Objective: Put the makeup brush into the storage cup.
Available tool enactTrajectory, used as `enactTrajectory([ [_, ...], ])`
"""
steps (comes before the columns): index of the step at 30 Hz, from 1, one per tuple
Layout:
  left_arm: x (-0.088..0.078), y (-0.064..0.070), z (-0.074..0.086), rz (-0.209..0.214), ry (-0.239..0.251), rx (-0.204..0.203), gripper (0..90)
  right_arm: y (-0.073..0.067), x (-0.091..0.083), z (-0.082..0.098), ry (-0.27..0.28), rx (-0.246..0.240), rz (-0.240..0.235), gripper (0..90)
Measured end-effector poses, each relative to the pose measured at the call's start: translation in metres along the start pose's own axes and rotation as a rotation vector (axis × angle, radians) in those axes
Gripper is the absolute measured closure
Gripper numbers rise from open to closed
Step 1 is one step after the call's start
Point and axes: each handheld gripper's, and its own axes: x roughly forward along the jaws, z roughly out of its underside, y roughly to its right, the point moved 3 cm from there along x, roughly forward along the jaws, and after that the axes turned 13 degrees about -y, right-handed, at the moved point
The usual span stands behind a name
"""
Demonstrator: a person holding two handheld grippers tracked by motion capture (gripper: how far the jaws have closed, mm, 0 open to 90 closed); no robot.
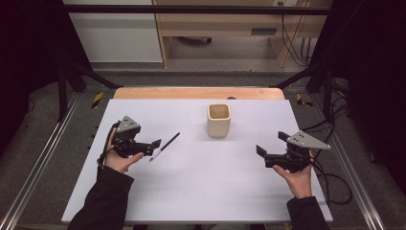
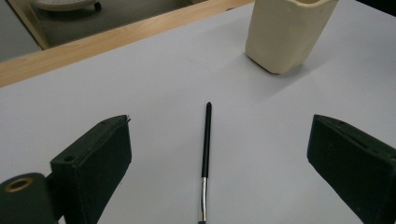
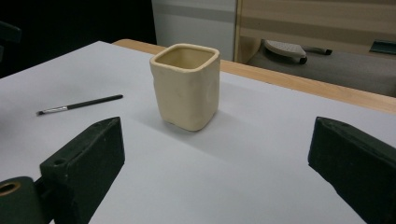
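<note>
A thin black brush [image 1: 165, 145] with a silver ferrule lies flat on the white table [image 1: 201, 191], left of centre. My left gripper [image 1: 152, 147] is open just at the brush's near end. In the left gripper view the brush [image 2: 206, 144] runs straight away between the wide-apart jaws of that gripper [image 2: 219, 125], untouched. A cream square cup [image 1: 219, 120] stands upright and empty toward the back, also seen as the cup [image 2: 285, 32] at upper right. My right gripper [image 1: 271, 143] is open at the right, holding nothing. It [image 3: 217, 123] faces the cup [image 3: 187, 88], with the brush [image 3: 79, 105] beyond to the left.
A wooden strip [image 1: 198, 92] borders the table's far edge. Black frame struts rise at both back corners, and cables [image 1: 335, 184] trail off the right side. Bare white surface stretches between the two hands and along the front.
</note>
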Motion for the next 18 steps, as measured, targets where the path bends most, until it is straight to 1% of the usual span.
enactTrajectory([
  [5,0.008,0.001,-0.007,-0.004,-0.026,0.017,6.4,0.0,0.0,0.0,-0.001,-0.003,-0.001,4.0],
  [12,0.022,0.002,-0.013,-0.01,-0.054,0.022,8.5,-0.001,0.001,0.0,-0.002,-0.002,-0.002,4.0],
  [18,0.034,0.002,-0.015,-0.01,-0.094,0.027,9.8,-0.001,0.001,0.001,-0.005,-0.005,-0.003,3.9],
])
